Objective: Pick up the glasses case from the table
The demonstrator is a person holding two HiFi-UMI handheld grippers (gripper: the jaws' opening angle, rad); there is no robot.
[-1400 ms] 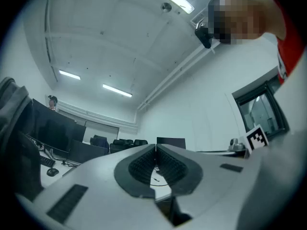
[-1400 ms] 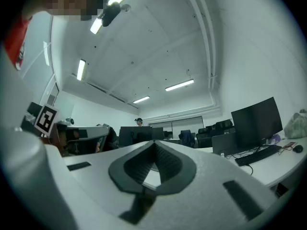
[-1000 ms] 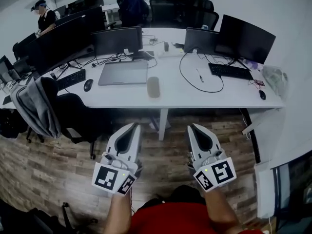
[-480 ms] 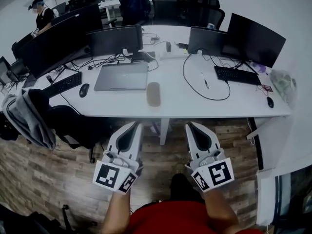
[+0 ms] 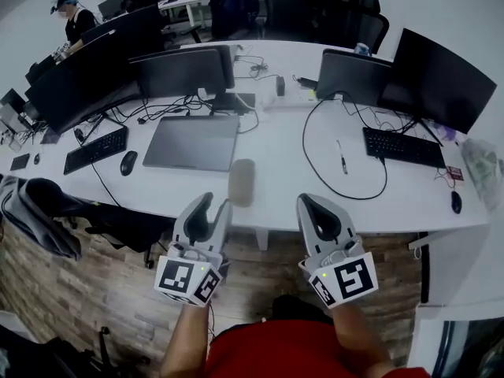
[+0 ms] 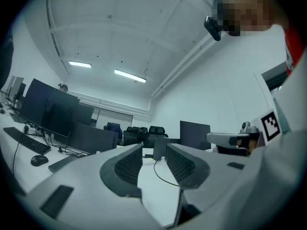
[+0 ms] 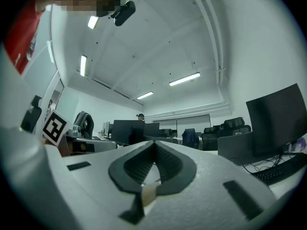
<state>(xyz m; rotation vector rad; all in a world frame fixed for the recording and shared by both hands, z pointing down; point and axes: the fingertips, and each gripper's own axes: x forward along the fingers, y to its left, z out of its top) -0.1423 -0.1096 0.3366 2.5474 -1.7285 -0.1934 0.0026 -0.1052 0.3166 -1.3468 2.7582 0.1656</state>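
Left claw near glasses case, on its near-left side. Jaws were opening, slightly spread, nothing between them. Right claw sat near-right of case, jaws pressed together, empty. Case lay flat on white table, close to front edge. Closed laptop was just behind-left of case, mouse further left. Pen lay right of case. Monitors stood well behind case.
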